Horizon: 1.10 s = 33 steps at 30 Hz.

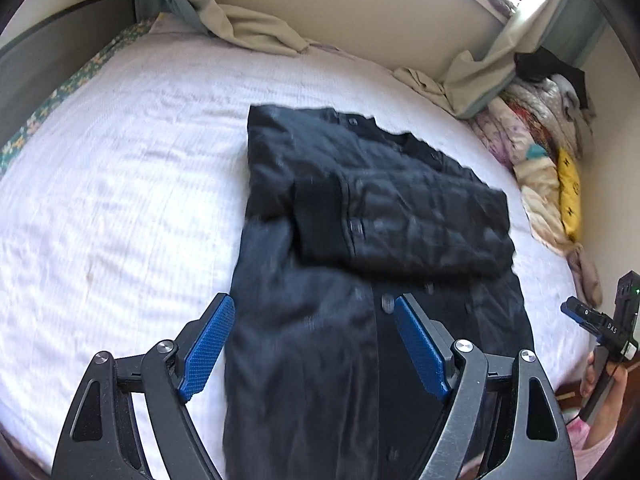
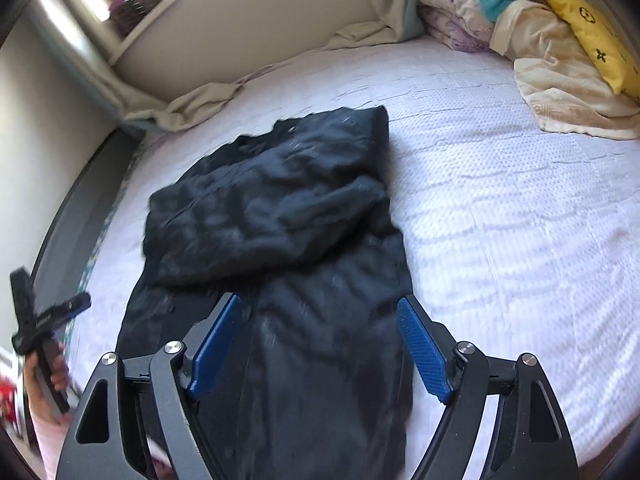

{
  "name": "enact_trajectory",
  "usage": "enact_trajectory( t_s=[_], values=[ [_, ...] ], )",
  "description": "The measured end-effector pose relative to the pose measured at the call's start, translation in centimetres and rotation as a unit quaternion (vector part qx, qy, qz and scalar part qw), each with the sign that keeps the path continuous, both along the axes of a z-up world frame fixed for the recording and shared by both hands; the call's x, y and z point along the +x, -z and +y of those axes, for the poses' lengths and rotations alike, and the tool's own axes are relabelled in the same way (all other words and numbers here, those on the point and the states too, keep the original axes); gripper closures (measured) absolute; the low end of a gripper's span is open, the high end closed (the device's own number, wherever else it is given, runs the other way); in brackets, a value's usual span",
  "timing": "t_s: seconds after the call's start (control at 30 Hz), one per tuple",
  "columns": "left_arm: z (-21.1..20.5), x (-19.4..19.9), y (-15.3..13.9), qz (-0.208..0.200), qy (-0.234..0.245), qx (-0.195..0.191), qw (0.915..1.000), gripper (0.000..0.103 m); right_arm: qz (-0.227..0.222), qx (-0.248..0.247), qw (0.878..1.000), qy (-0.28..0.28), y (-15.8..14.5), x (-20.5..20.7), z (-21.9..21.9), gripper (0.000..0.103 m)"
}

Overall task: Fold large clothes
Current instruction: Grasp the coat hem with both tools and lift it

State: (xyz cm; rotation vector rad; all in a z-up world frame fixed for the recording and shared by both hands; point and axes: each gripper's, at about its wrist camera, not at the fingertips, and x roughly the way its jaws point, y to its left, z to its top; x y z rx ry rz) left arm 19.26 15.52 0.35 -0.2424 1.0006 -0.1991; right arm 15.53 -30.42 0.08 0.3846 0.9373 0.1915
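A black quilted jacket (image 1: 360,240) lies flat on the white bed (image 1: 120,200), with both sleeves folded across its chest. It also shows in the right wrist view (image 2: 272,220). My left gripper (image 1: 314,304) is open and empty, held above the jacket's lower part near its left edge. My right gripper (image 2: 320,304) is open and empty, above the jacket's lower right part. The right gripper also shows at the far right of the left wrist view (image 1: 600,320), and the left gripper at the far left of the right wrist view (image 2: 44,316).
A pile of folded blankets and a yellow pillow (image 1: 568,188) lies at the bed's far right corner, also in the right wrist view (image 2: 580,28). Beige curtains (image 1: 248,28) drape onto the bed's far side. A dark bed frame (image 1: 52,52) borders the left.
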Motion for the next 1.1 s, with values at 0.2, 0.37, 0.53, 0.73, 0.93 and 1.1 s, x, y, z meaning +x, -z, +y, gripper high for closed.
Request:
enact_trajectory(
  t_s=[0.2, 0.37, 0.53, 0.73, 0.93, 1.1],
  values=[
    [1.4, -4.8, 2.4, 0.037, 0.004, -0.01, 0.9993, 0.015, 0.012, 0.059, 0.998, -0.009, 2.4, -6.4, -1.4, 0.021],
    [2.7, -6.2, 5.8, 0.092, -0.01, -0.047, 0.9946, 0.015, 0.054, 0.109, 0.993, -0.004, 5.9, -8.9, -1.9, 0.021],
    [4.2, -7.5, 8.3, 0.134, -0.027, -0.079, 0.9875, 0.015, 0.096, 0.12, 0.988, 0.007, 8.9, -10.8, -2.2, 0.021],
    [4.9, -8.3, 10.4, 0.164, -0.04, -0.082, 0.9822, 0.015, 0.134, 0.129, 0.983, -0.009, 10.7, -11.5, -2.2, 0.021],
    [4.5, -7.7, 11.7, 0.18, -0.017, -0.103, 0.9781, 0.015, 0.157, 0.171, 0.972, -0.036, 12.1, -11.8, -1.8, 0.021],
    [4.6, -7.3, 12.2, 0.182, -0.018, -0.128, 0.9747, 0.022, 0.165, 0.197, 0.965, -0.045, 12.9, -11.2, -1.3, 0.021]
  ],
)
